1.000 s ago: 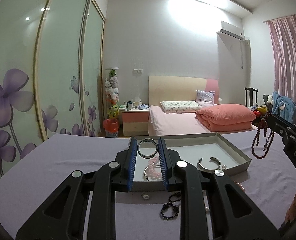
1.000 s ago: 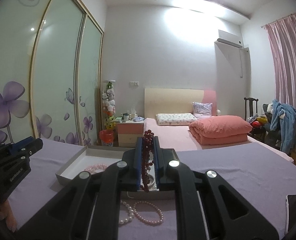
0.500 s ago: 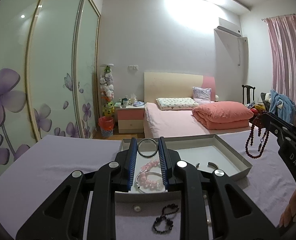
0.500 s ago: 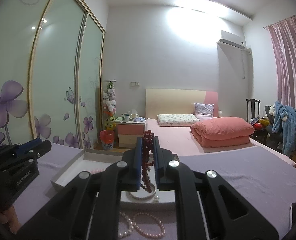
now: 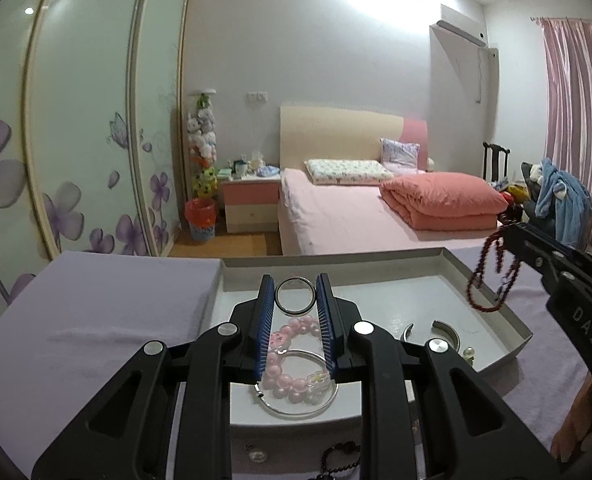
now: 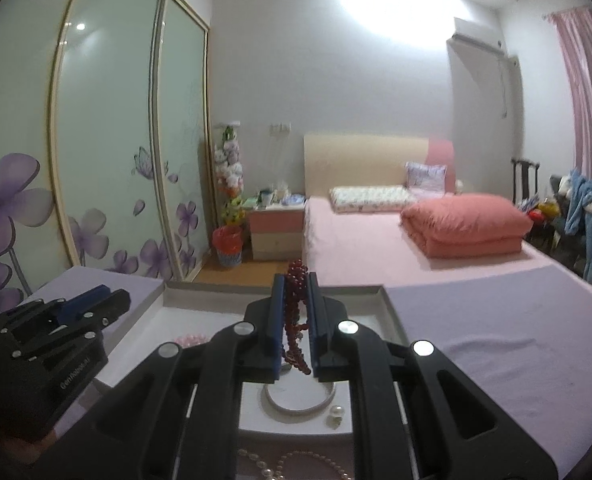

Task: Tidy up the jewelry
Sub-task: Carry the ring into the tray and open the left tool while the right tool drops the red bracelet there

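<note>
My left gripper [image 5: 295, 283] is shut on a silver bangle [image 5: 295, 295] and holds it over the shallow white tray [image 5: 516, 322]. In the tray lie a pink bead bracelet [image 5: 292, 380], a thin silver hoop [image 5: 296, 410] and an open silver cuff [image 5: 444, 330]. My right gripper [image 6: 296, 278] is shut on a dark red bead necklace [image 6: 295, 320] that hangs between the fingers above the tray [image 6: 392, 312]. The necklace also shows at the right of the left wrist view [image 5: 492, 276], over the tray's right edge.
The tray sits on a lilac cloth [image 5: 96, 320]. A black bead bracelet [image 5: 340, 458] and a small ring [image 5: 256, 456] lie on the cloth in front of the tray. A pearl necklace [image 6: 296, 464] lies near me. A bed [image 5: 356, 216] stands behind.
Both grippers have moved forward over the tray, each still holding its piece. The tray and its contents now sit closer beneath them.
</note>
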Available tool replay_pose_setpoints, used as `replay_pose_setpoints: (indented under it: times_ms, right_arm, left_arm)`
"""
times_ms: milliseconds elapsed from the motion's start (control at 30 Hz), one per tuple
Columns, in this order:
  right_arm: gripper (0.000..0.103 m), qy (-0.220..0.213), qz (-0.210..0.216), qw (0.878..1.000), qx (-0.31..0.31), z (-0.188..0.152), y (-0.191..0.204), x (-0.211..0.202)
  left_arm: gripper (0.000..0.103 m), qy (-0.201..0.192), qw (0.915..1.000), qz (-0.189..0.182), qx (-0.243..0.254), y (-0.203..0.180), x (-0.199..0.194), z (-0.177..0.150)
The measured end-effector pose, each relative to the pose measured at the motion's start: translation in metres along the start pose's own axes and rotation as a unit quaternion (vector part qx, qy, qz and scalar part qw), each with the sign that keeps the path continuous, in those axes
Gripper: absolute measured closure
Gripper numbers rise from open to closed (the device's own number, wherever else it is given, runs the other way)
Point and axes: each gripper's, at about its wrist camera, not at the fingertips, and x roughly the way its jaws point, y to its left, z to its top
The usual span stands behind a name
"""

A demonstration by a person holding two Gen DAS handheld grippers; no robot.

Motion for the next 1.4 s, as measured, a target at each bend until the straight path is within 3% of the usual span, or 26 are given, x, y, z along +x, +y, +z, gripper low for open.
replay_pose_setpoints:
  times_ms: [367, 467, 533, 767, 1167, 1400]
  right_arm:
    - [0.091, 0.093, 0.026, 0.995, 0.035, -0.009, -0.004, 0.055]
    - [0.083, 0.108, 0.033, 0.993, 0.043, -0.012, -0.006, 0.062]
    - [0.071, 0.110, 0.031, 0.992, 0.049, -0.014, -0.011, 0.061]
    - [0.071, 0.111, 0.024, 0.992, 0.060, -0.018, -0.020, 0.054]
    - [0.071, 0.103, 0.015, 0.993, 0.059, -0.012, -0.026, 0.029]
    - [0.071, 0.118, 0.008, 0.991, 0.057, -0.014, -0.034, 0.004]
  left_arm:
    - [0.080, 0.049, 0.9986, -0.017, -0.006, -0.001, 0.032, 0.001]
    - [0.080, 0.063, 0.9977, -0.023, -0.011, 0.000, 0.038, 0.001]
    - [0.080, 0.071, 0.9970, -0.028, -0.017, 0.003, 0.040, 0.001]
    - [0.070, 0.087, 0.9943, -0.043, -0.045, 0.016, 0.041, 0.004]
    - [0.069, 0.095, 0.9885, -0.071, -0.094, 0.042, 0.026, 0.011]
    - [0.062, 0.092, 0.9870, -0.053, -0.121, 0.074, -0.002, 0.007]
